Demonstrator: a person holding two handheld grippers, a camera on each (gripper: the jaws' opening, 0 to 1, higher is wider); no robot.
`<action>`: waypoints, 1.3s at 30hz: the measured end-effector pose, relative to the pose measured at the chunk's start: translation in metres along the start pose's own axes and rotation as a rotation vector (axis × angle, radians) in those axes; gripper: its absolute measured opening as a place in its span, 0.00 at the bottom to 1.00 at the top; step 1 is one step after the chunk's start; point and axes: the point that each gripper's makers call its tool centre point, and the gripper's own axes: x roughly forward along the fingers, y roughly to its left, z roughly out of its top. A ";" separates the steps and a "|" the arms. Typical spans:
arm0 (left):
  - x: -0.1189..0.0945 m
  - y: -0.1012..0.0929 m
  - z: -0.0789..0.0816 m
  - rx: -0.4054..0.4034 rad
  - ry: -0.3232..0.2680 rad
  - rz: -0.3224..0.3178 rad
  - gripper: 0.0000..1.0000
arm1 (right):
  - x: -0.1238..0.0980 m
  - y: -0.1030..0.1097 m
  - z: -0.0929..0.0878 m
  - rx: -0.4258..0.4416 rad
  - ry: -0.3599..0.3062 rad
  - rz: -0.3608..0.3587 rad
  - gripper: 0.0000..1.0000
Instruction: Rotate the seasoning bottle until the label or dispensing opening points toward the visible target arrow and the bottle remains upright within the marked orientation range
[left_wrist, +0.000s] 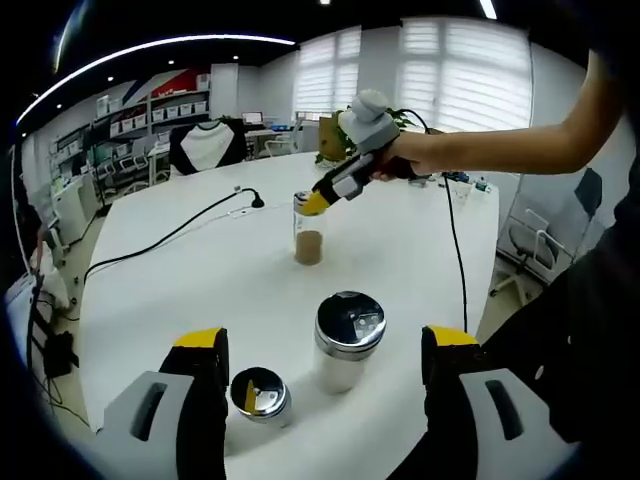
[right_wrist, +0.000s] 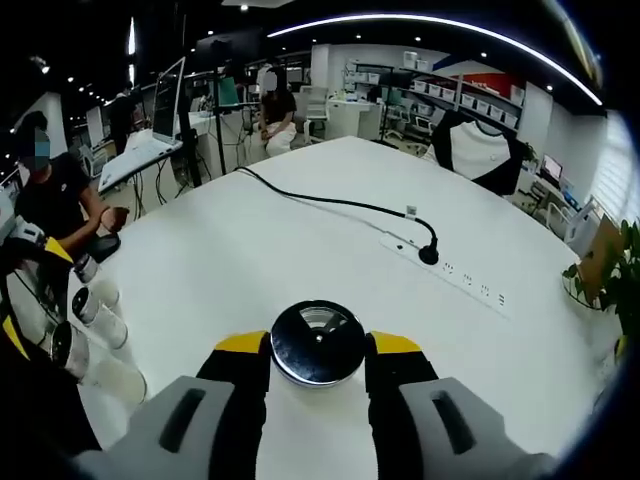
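The seasoning bottle (left_wrist: 308, 230), a small rigid jar that looks light and slick, stands upright mid-table (left_wrist: 200, 270), the right gripper (right_wrist: 318, 345) clamped at its lid, the best hold; the left gripper (left_wrist: 325, 345) gapes near two shakers (left_wrist: 347, 340), a cable (left_wrist: 170, 235) nearby.

2 shakers (left_wrist: 349, 340) near on table (left_wrist: 200, 270), bottle (left_wrist: 308, 232) behind, w/ cable (left_wrist: 170, 235) left.

The table (left_wrist: 200, 270) at frame centre is smooth, matt white. The seasoning bottle (left_wrist: 308, 232) looks like clear glass or plastic; its cap (right_wrist: 318, 342) at lower centre is shiny, mirror-like metal. The jar (left_wrist: 346, 342) at lower centre wears a similar glossy chrome lid.
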 end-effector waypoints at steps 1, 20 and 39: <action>-0.002 -0.001 0.005 -0.028 -0.028 0.000 0.84 | -0.002 0.003 -0.002 -0.003 0.002 0.001 0.35; -0.004 -0.038 0.002 0.000 -0.052 -0.066 0.83 | -0.061 0.081 -0.055 -0.047 0.016 0.042 0.35; 0.009 -0.098 -0.002 0.068 -0.019 -0.236 0.79 | -0.104 0.127 -0.092 -0.099 0.005 0.155 0.35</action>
